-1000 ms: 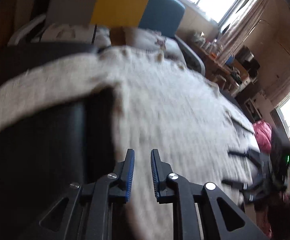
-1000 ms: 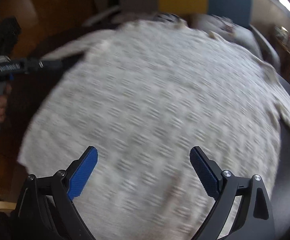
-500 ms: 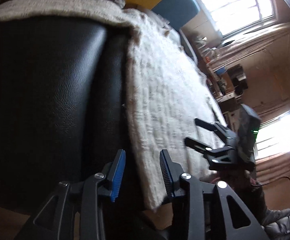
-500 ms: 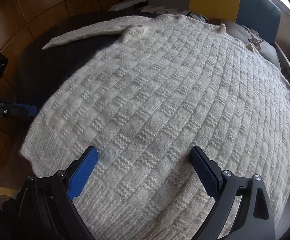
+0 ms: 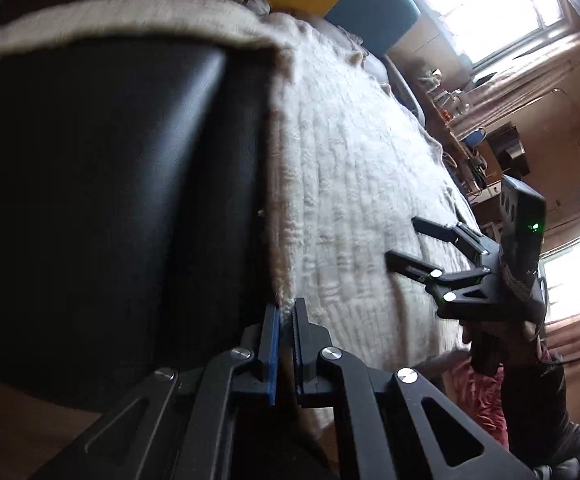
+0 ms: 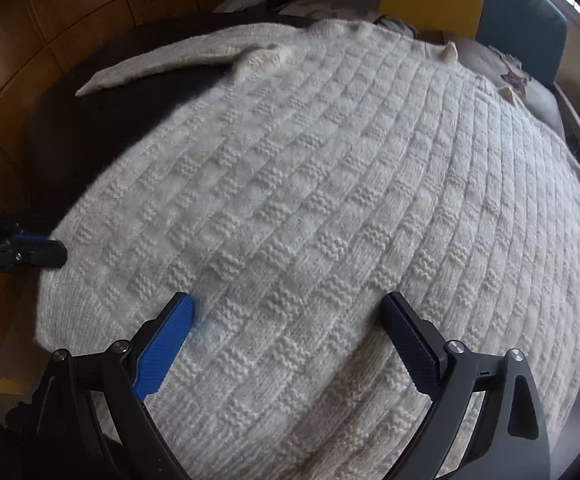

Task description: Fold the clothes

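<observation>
- Cream chunky-knit sweater (image 6: 309, 208) spread flat over a black leather seat (image 5: 110, 200).
- Left gripper (image 5: 286, 312) pinched tight, probably on the sweater's side edge.
- Right gripper (image 6: 290, 328) wide apart over the sweater's middle, grabbing nothing.

Sweater (image 6: 309, 220) hem cut off at 6 o'clock in right wrist view, its right side running out at 3 o'clock; sleeve (image 5: 102, 20) smeared with blur at 11 o'clock in left wrist view. Shelf clutter (image 5: 453, 96) at 2 o'clock too small to name. Hand under right gripper (image 5: 421, 246) mostly hidden
</observation>
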Motion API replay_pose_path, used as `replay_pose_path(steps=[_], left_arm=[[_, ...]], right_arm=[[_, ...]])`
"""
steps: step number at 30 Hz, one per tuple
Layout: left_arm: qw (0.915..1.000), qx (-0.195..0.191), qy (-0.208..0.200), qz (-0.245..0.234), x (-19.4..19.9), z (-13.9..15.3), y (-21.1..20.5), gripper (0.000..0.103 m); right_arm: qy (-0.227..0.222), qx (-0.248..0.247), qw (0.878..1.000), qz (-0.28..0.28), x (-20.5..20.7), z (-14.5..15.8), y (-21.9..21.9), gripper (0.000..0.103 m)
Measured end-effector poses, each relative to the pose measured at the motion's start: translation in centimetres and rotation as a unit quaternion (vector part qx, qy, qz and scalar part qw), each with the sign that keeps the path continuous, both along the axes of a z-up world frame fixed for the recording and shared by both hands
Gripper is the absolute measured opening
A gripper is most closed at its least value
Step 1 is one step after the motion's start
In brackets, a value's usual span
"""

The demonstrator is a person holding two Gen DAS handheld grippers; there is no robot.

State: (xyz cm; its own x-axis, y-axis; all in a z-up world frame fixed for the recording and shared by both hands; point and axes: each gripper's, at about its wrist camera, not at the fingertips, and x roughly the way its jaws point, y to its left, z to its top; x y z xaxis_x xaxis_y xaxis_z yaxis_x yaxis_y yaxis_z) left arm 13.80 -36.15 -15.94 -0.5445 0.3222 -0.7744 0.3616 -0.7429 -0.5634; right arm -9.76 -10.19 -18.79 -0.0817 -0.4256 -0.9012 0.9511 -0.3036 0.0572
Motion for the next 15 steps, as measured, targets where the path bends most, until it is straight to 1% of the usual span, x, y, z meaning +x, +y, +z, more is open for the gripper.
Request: replay_pose_path(steps=[2,3,5,6,8,11,13,14,15], left_arm=[[1.0000,0.004,0.002,-0.002,0.0,-0.1,0.0,0.004],[1.0000,-0.001,0.002,-0.007,-0.1,-0.1,0.2,0.004],[0.9998,-0.011,0.000,-0.018,-0.2,0.1,0.7,0.004],[0.9996,-0.014,-0.001,-0.023,-0.3,0.1,0.8,0.004],[0.9998,-0.006,-0.001,-0.019,-0.2,0.2,0.7,0.005],[0.9999,0.001,0.000,-0.017,-0.1,0.0,0.5,0.005],[0.9999,0.003,0.001,-0.016,0.0,-0.1,0.5,0.006],[0.9998,0.001,0.002,-0.017,-0.1,-0.2,0.5,0.006],[0.9998,-0.002,0.002,-0.019,-0.1,-0.2,0.6,0.006]], right_arm=[[-0.005,0.010,1.000,0.008,-0.1,0.1,-0.3,0.098],[-0.008,0.014,1.000,0.012,-0.2,0.2,-0.5,0.098],[-0.011,0.004,1.000,0.016,-0.6,1.2,-1.2,0.098],[-0.011,-0.010,1.000,0.018,-0.9,1.9,-1.7,0.098],[-0.015,-0.041,0.999,0.019,-1.6,3.2,-3.0,0.098],[-0.051,-0.085,0.994,0.036,-2.7,4.1,-5.9,0.097],[-0.027,-0.078,0.995,0.049,-2.9,3.8,-8.1,0.097],[0.010,-0.047,0.998,0.034,-3.3,2.9,-9.0,0.096],[0.051,-0.012,0.999,0.014,-3.7,2.0,-9.8,0.096]])
